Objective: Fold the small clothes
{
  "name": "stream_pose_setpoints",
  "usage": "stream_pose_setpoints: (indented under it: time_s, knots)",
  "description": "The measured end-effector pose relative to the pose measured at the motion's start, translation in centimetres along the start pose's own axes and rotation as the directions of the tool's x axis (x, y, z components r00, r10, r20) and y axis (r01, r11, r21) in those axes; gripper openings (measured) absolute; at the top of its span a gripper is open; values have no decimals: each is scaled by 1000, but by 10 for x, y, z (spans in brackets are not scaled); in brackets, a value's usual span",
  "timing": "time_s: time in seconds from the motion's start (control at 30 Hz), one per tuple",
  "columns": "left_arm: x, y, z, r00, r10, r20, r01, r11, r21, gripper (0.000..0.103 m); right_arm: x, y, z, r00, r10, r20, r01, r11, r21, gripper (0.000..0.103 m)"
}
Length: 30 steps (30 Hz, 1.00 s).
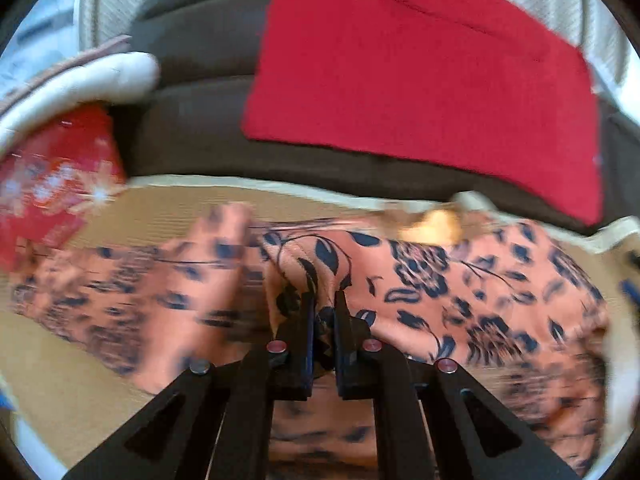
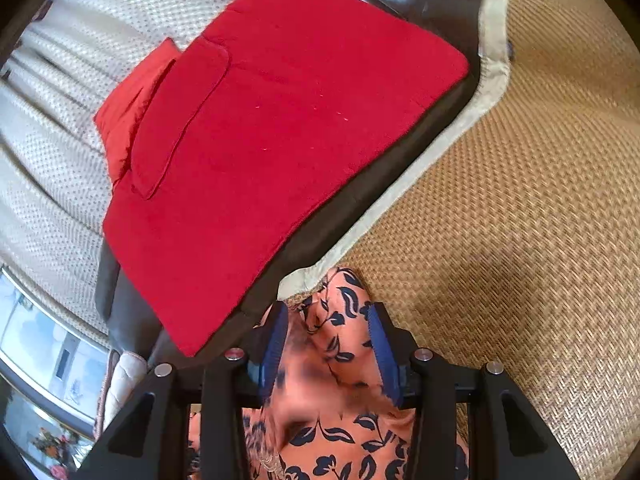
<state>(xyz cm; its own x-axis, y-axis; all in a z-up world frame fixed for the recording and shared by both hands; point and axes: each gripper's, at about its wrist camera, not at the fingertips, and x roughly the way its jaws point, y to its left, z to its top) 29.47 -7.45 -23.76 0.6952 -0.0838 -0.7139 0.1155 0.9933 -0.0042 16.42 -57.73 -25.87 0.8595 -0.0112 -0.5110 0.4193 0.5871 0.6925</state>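
Note:
An orange garment with a dark blue flower print (image 1: 432,280) lies spread over a woven straw mat (image 1: 160,208). My left gripper (image 1: 324,300) is shut on a pinched ridge of this cloth near its middle, and the fabric puckers up between the black fingers. In the right wrist view the same garment (image 2: 340,436) is bunched up between the blue pads (image 2: 274,348). My right gripper (image 2: 328,312) is shut on that thick fold at the mat's cream-bordered edge. The garment's left part is motion-blurred in the left wrist view.
A red cushion (image 2: 280,140) lies on a dark brown sofa seat (image 1: 200,120) just beyond the mat's border. A cream dotted throw (image 2: 60,120) covers the sofa back. A red patterned item (image 1: 52,176) and a white padded item (image 1: 100,80) sit at left. Bare mat (image 2: 520,200) stretches right.

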Motion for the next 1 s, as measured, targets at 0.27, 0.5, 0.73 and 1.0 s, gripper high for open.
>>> stream_pose_setpoints:
  time_s: [0.27, 0.5, 0.73, 1.0]
  knots:
    - [19, 49, -3, 988, -25, -154, 12, 996, -85, 22, 61, 28, -33, 963, -47, -267, 23, 995, -93, 66]
    - [-40, 130, -7, 990, 144, -1, -137, 942, -308, 74, 59, 68, -56, 967, -98, -235, 21, 951, -309, 68]
    - [-51, 254, -45, 955, 277, -103, -274, 699, -661, 75, 54, 81, -72, 971, -7, -240, -69, 950, -305, 72]
    - [-60, 341, -78, 913, 392, -116, -336, 557, -760, 75, 60, 90, -86, 972, -7, -235, -79, 932, -355, 72]
